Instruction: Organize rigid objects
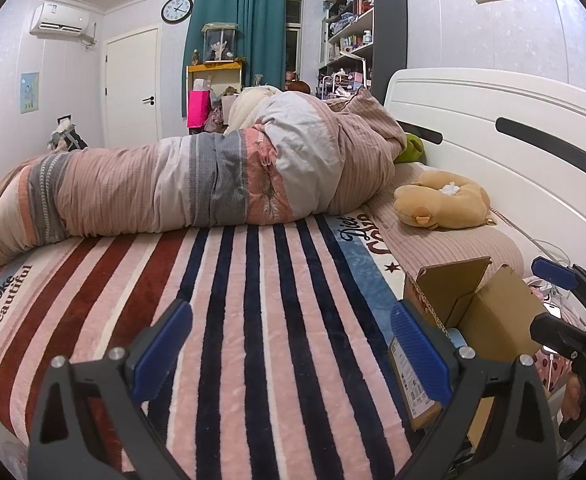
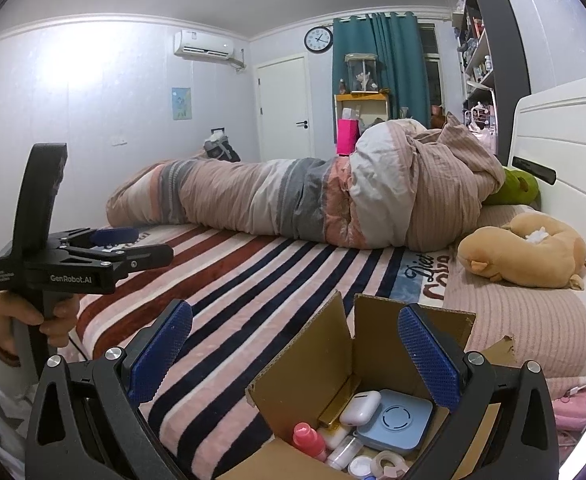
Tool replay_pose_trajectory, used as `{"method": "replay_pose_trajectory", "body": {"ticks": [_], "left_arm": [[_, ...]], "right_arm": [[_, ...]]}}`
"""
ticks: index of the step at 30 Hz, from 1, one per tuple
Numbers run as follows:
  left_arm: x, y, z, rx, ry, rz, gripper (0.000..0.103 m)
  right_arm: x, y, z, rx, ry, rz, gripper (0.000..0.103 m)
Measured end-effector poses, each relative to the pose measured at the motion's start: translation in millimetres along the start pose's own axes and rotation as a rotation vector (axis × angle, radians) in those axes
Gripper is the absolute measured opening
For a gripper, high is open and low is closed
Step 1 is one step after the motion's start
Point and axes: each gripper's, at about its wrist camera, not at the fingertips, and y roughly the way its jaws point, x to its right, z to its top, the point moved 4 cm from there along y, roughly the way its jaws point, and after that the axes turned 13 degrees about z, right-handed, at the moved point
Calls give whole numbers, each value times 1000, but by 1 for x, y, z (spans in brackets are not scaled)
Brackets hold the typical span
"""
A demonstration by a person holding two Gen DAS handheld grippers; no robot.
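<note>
An open cardboard box [image 2: 377,344] stands on the striped blanket at the bed's near edge; it also shows in the left wrist view [image 1: 489,312]. Inside lie a white earbud case [image 2: 360,407], a light blue square device [image 2: 397,422], a red-capped bottle [image 2: 308,440], a small clear bottle [image 2: 345,451], a tape roll [image 2: 389,462] and a gold item [image 2: 335,404]. My right gripper [image 2: 295,356] is open and empty just above the box. My left gripper [image 1: 291,352] is open and empty over the blanket, left of the box; it also shows in the right wrist view [image 2: 133,246].
A rolled quilt [image 1: 197,180] lies across the bed's far side. A tan plush toy [image 1: 441,200] and a green plush [image 1: 411,148] lie by the white headboard [image 1: 493,128]. A phone and cables [image 1: 553,308] lie right of the box. Striped blanket [image 1: 253,300] spreads between.
</note>
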Motion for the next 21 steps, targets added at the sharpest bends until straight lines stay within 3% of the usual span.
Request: {"method": "replay_pose_trajectory", "body": {"ticks": [21], "left_arm": [[-2,0,-5,1,8,-9,99]], "right_arm": [[0,2,-2,-9,16,-3,103]]}}
